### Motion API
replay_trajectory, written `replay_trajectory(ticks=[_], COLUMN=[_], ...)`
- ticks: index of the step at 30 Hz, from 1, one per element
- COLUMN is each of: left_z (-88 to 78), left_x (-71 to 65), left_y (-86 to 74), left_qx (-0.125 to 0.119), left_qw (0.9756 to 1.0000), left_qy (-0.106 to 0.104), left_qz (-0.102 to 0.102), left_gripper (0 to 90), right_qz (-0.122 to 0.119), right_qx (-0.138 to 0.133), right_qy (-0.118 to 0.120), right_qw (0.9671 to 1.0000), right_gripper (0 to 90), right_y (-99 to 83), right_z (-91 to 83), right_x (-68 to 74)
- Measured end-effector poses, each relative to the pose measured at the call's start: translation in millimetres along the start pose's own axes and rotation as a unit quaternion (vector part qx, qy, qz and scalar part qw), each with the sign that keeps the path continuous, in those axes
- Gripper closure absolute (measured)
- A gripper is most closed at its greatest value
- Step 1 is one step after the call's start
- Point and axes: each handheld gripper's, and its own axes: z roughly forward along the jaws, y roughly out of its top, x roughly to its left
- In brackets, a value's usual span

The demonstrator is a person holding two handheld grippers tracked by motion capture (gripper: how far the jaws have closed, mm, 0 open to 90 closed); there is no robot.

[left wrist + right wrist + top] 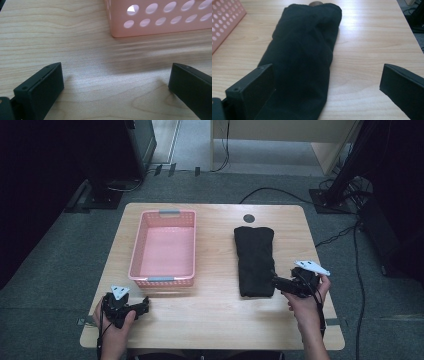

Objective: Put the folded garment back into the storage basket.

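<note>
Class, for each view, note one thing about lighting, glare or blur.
High view: dim edges, the folded black cloth shows no detail. Left gripper view: smeared streaks on the table below the pink basket. Right gripper view: pale glare beside the cloth.

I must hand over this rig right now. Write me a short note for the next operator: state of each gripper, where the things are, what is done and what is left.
Left gripper: jaws open, holding nothing, low over the table just in front of the pink basket, near its front corner.
Right gripper: jaws open, holding nothing, at the near right edge of the folded black cloth.
The cloth lies flat on the table, to the right of the basket and apart from it. Nothing is in the basket.
Done: nothing grasped or moved yet.
Left, most likely: close the right jaws on the cloth, lift it and put it into the basket.
</note>
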Motion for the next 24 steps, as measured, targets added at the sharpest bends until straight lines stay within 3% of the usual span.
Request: replay_trajectory(ticks=[7, 24], left_z=[0.0, 0.0], left_x=[0.0, 0.0], left_y=[0.0, 0.0], left_qx=[0.000, 0.000], left_qw=[1.0000, 1.0000], left_qy=[0.000, 0.000], left_qz=[0.000, 0.000], left_gripper=[0.0, 0.0], right_qz=[0.004, 0.005], right_qx=[-0.011, -0.007], right_qy=[0.008, 0.011], right_qw=[0.9999, 0.9999], right_gripper=[0.0, 0.0], right_y=[10.0, 26.6], right_z=[3.7, 26.2], right_x=[7.6, 26.3])
